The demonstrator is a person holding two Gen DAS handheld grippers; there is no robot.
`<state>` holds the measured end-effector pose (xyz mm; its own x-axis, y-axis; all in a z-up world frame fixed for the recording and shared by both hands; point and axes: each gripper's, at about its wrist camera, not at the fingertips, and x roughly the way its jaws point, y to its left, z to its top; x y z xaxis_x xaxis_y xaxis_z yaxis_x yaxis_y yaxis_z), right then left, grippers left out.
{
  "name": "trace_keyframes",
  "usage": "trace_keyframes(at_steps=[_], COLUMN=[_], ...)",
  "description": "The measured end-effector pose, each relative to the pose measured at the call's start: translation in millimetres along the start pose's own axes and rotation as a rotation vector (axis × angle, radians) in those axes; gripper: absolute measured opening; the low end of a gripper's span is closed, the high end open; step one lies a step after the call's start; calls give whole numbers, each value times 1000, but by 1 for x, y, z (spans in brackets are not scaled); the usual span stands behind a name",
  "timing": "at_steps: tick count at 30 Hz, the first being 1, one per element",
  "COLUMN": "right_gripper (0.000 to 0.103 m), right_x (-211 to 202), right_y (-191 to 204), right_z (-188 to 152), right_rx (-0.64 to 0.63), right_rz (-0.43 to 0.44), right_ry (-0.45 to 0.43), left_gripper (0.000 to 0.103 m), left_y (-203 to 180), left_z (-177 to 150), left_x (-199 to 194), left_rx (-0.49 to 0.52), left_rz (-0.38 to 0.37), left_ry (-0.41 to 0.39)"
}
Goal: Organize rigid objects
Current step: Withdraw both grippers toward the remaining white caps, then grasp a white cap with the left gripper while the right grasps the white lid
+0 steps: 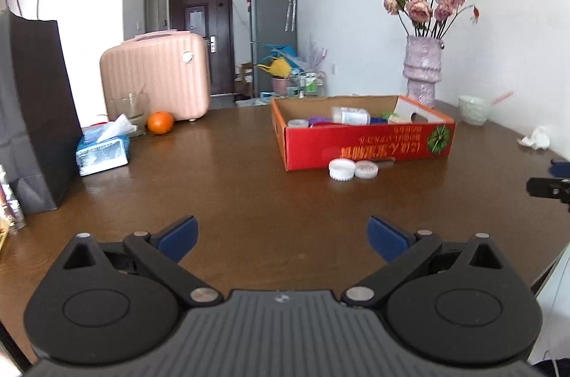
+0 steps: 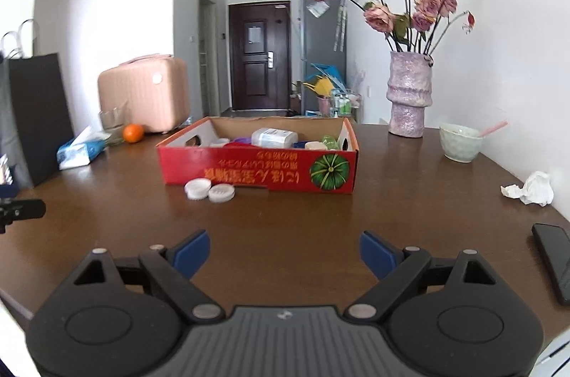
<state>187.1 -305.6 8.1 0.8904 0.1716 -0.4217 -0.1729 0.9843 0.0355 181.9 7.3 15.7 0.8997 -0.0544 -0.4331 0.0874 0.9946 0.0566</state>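
Observation:
A red cardboard box (image 1: 370,147) (image 2: 256,170) stands on the brown table and holds several small containers, among them a white bottle (image 1: 351,115) (image 2: 273,137) lying on top. Two white ribbed lids (image 1: 342,169) (image 2: 197,189) lie side by side on the table against the box's front wall. My left gripper (image 1: 283,236) is open and empty, above the table well short of the lids. My right gripper (image 2: 284,250) is open and empty, also short of the box. Each gripper's tip shows at the edge of the other's view.
A dark paper bag (image 1: 34,113), a tissue pack (image 1: 101,152), an orange (image 1: 160,122) and a pink case (image 1: 156,77) are at the left. A vase of roses (image 2: 408,92), a green bowl (image 2: 459,141), a crumpled tissue (image 2: 532,188) and a phone (image 2: 554,256) are at the right.

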Motion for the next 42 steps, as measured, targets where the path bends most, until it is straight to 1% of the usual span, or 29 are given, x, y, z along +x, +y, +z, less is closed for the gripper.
trace_keyframes(at_steps=[2,6,10,14,18,20,23,26,29,32,36,38,40,42], right_gripper=[91,91,91,91,90,90,89,89,87,72,67,64,59,57], right_x=[-4,-10,-8,2,21,35,57,85,121,164,219,238,253,259], right_y=[-2,0,-1,-2,2,5,10,17,29,39,48,54,58,59], right_z=[-6,-14,-18,-17,-12,-7,1,12,26,41,57,60,59,58], right_rx=[5,-14,-13,-7,-25,-26,-24,-36,-68,-87,-70,-75,-83,-79], right_rz=[11,20,30,35,44,47,76,113,154,168,191,205,201,198], right_ry=[13,10,13,29,61,83,96,113,122,164,213,223,246,233], left_gripper=[103,103,103,103,103,103,103,103,103,103,103,103,103,103], left_y=[-7,-13,-21,-25,-28,-26,-19,-6,13,27,38,39,37,33], left_z=[-3,-5,-4,-2,-4,-6,-4,0,4,5,11,13,17,22], left_x=[-2,-4,0,14,36,47,61,74,88,102,120,130,139,148], left_rx=[11,-1,29,17,19,13,4,3,-28,-74,-123,-129,-123,-114], left_rz=[23,6,3,-29,-30,-36,-35,-7,27,55,46,47,41,29], left_ry=[17,30,37,56,96,112,134,139,154,186,212,222,229,233])
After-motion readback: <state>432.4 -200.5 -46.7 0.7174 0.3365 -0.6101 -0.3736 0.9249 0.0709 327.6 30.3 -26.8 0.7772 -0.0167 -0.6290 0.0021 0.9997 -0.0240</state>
